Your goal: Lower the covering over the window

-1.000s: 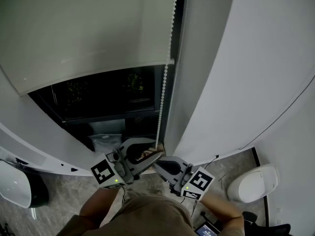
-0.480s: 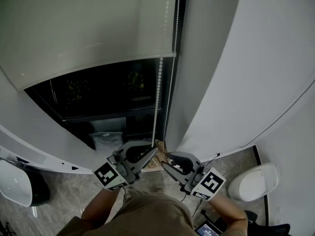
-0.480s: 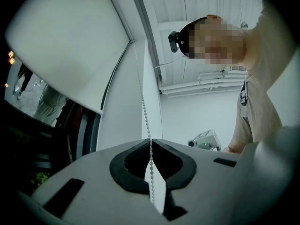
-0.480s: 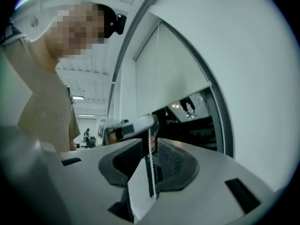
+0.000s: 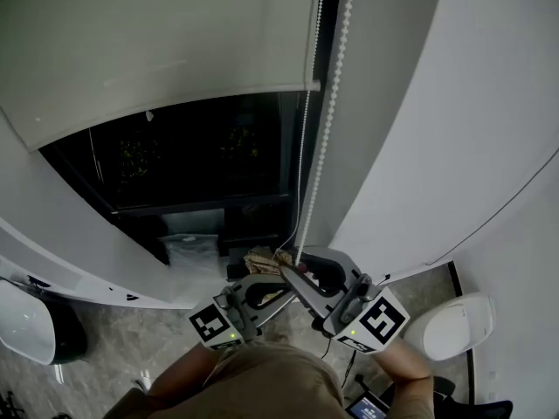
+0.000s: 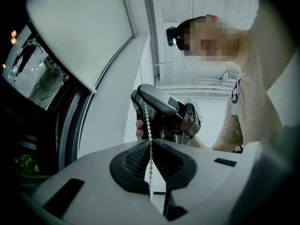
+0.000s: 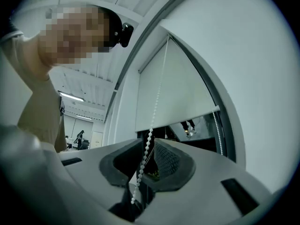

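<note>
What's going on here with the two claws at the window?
A person is working the white bead chain of a white fabric roller blind with two handheld grippers. The left claw is shut on the chain. The right claw has just been opening, and the chain runs between its jaws unpinched. The blind covers only the upper part of the dark window.

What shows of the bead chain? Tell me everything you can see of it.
The bead chain is a string of small round white beads, plastic by the look. It hangs in two strands down the right edge of the window, beside the roller blind. The left tongs are shut on one strand. Higher up, the same strand runs loose between the right tongs, whose jaws have just been opening.
</note>
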